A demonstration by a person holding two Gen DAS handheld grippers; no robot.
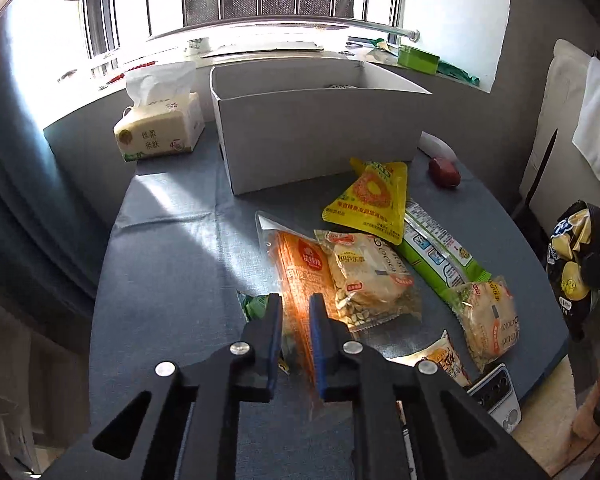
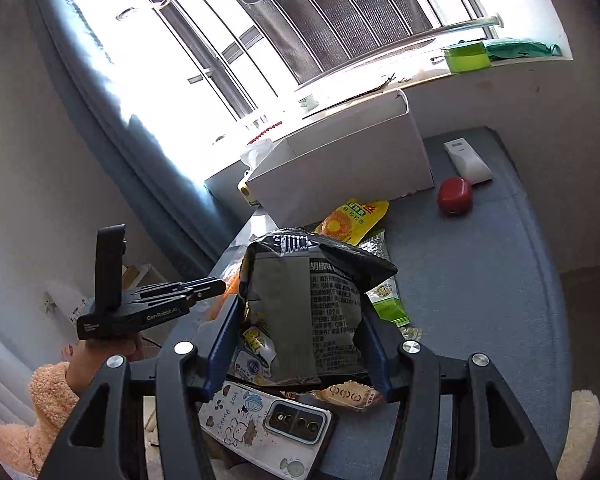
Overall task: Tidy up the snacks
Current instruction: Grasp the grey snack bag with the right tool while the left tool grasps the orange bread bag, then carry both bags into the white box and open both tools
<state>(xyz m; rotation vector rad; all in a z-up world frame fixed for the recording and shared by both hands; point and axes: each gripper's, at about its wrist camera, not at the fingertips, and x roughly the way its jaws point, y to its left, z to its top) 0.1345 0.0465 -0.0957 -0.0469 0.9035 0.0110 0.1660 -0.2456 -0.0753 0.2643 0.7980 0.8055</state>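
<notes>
My left gripper [image 1: 295, 300] is shut on the near end of a long orange snack packet [image 1: 300, 264] that lies on the blue table. Beside that packet lie a clear cracker packet [image 1: 364, 280], a yellow pouch [image 1: 370, 204], a green packet [image 1: 440, 252] and another cracker packet [image 1: 488, 320]. An open white box [image 1: 320, 136] stands behind them. My right gripper [image 2: 300, 312] is shut on a black chip bag [image 2: 312, 300], held upright above the table's near edge. The same black chip bag [image 1: 576, 264] shows at the right edge of the left wrist view.
A tissue pack [image 1: 160, 128] sits left of the box. A red object [image 2: 455, 196] and a white remote [image 2: 468, 162] lie at the right of it. A phone [image 2: 268, 428] rests at the table's near edge. The window sill runs behind the box.
</notes>
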